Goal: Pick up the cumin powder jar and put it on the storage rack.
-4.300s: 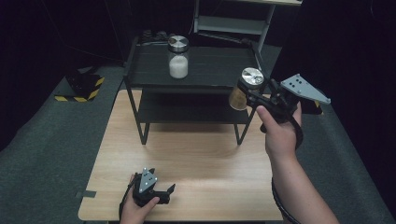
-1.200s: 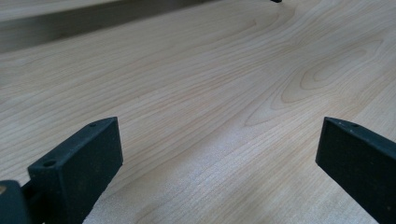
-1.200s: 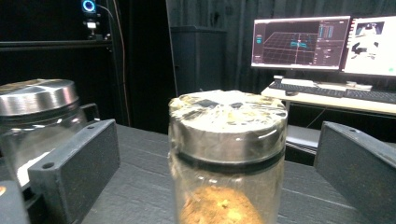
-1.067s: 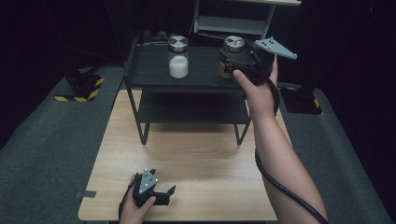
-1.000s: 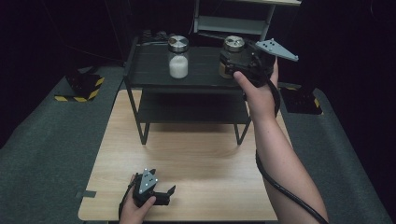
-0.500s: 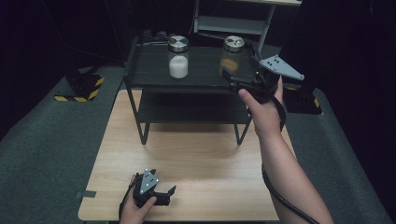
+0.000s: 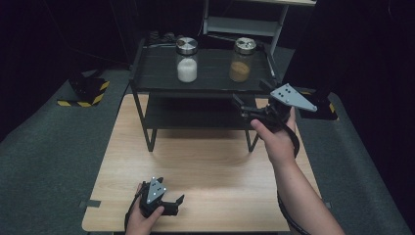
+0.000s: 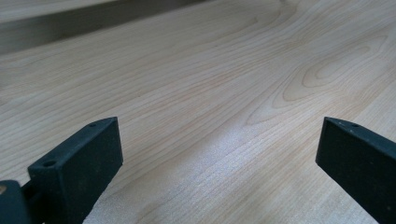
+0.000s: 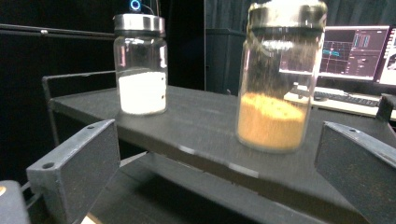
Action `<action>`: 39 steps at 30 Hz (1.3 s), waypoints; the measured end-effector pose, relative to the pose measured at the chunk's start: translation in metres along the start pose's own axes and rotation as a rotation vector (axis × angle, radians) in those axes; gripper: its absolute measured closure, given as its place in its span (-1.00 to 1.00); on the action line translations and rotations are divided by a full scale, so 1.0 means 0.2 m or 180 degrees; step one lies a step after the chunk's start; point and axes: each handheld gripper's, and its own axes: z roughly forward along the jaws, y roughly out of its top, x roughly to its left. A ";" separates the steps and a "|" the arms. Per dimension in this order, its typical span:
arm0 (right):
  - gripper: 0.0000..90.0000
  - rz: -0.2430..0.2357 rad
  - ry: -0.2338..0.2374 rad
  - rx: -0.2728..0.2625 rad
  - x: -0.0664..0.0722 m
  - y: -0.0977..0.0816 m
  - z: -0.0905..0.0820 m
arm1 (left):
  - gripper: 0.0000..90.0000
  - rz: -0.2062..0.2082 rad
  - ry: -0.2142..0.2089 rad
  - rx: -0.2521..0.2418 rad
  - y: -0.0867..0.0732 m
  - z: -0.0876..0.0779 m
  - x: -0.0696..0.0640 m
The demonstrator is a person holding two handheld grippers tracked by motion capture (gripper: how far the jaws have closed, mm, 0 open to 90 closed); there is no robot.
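**Now: both tongs apart, brown-powder jar on the top shelf**

Nearest, at the front edge of the wooden table point(image 7: 205, 161): left gripper point(image 7: 169, 203), resting low on the wood in the person's left hand point(image 7: 142, 220), jaws spread wide, nothing between them. Bare wood grain ahead of those jaws in the left gripper view point(image 8: 219, 93), with a darker band at the far upper left.

Farther out, to the right: right gripper point(image 7: 244, 108), held off the table in the right hand point(image 7: 276, 139), grey three-cornered plate point(image 7: 292, 98) on top, jaws wide apart and holding nothing. Tips level with the front edge of the black shelf rack point(image 7: 205, 88), just short of it.

Beyond those open jaws, on the top shelf: jar of brown powder point(image 7: 242, 59), upright, metal lid on, standing free of the gripper. Same jar point(image 9: 275, 79) ahead and right of centre between the jaws in the right gripper view, near but not touching either one. Left of it and farther back, well apart: jar of white powder point(image 7: 187, 59), also upright and lidded point(image 9: 140, 65). Lower shelf underneath, dark.

Farthest, behind the rack in the right gripper view: lit monitor point(image 9: 357, 51) at the right.
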 end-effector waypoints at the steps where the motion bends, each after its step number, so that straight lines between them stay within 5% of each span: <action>1: -1.00 0.0011 0.0004 -0.0007 0.00 -0.01 -0.01 | -0.98 -0.0003 0.0001 -0.0002 0.00 0.00 0.00; 16: -1.00 -0.0074 0.0124 0.0145 0.03 -0.26 -0.19 | -0.98 0.0021 0.0001 -0.0010 0.00 0.00 0.00; 23: -1.00 -0.0170 0.0134 0.0328 0.05 -0.36 -0.24 | -0.98 0.0031 -0.0008 -0.0011 0.00 0.00 0.00; 39: -1.00 -0.0072 0.0126 0.0829 0.03 -0.63 -0.31 | -0.98 0.0054 -0.0010 -0.0006 0.00 0.00 0.00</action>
